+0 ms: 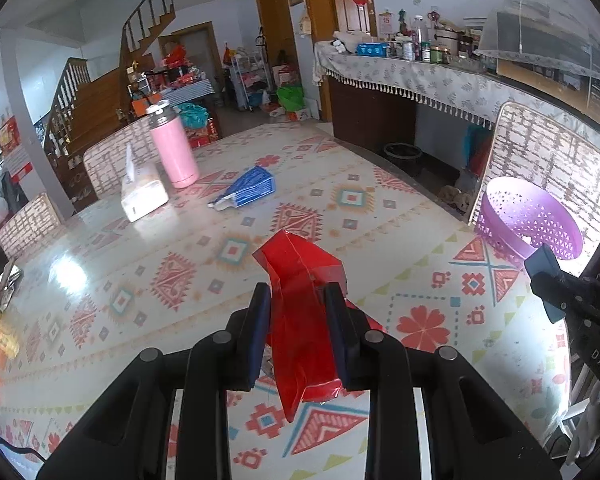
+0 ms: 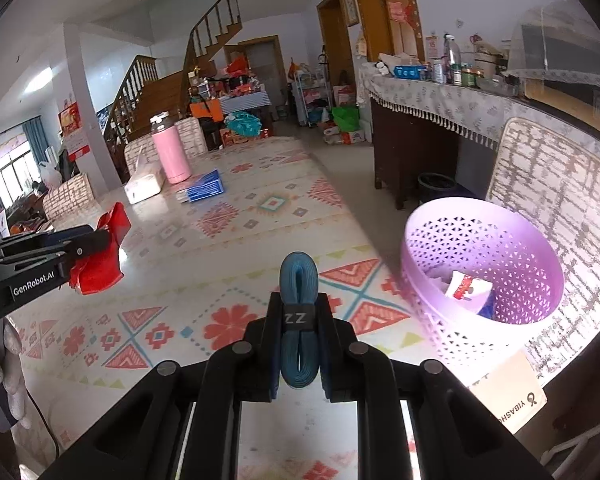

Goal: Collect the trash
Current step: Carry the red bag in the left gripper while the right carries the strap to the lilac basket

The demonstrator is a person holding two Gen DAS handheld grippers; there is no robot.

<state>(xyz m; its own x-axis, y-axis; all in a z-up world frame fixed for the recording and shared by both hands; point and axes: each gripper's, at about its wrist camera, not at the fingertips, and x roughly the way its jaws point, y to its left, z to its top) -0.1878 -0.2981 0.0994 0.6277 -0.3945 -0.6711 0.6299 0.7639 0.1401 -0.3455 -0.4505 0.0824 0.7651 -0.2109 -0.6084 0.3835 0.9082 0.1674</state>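
Note:
My left gripper [image 1: 298, 296] is shut on a crumpled red wrapper [image 1: 304, 280] and holds it above the patterned table; the wrapper also shows in the right wrist view [image 2: 100, 256]. My right gripper [image 2: 300, 300] is shut on a folded blue strap [image 2: 299, 280] with a black band. A purple perforated basket [image 2: 512, 264] stands at the table's right edge with some trash inside it; it also shows in the left wrist view [image 1: 516, 208]. A blue packet [image 1: 248, 190] lies further back on the table.
A pink thermos [image 1: 172, 148] and a white tissue pack [image 1: 142, 194] stand at the far left of the table. Chairs with patterned covers [image 2: 560, 184] ring the table. A sideboard [image 1: 420, 76] with jars lies beyond on the right.

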